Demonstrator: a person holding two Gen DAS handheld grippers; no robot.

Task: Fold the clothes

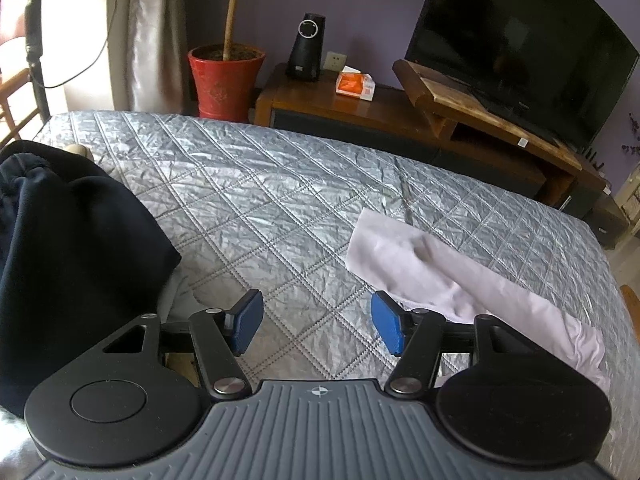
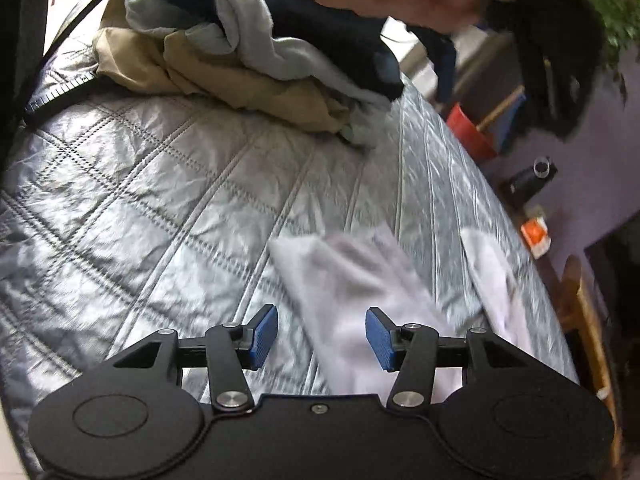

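With both the left gripper (image 1: 317,326) and right gripper (image 2: 321,336) spread wide and holding nothing, the pale garment (image 1: 452,276) lying lower right on the quilt (image 1: 256,184) could bunch if only 1 layer gets pinched.

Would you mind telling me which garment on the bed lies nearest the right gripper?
The pale lilac garment, spread flat just ahead of the open right gripper; the tan, grey and navy clothes are heaped at the far edge.
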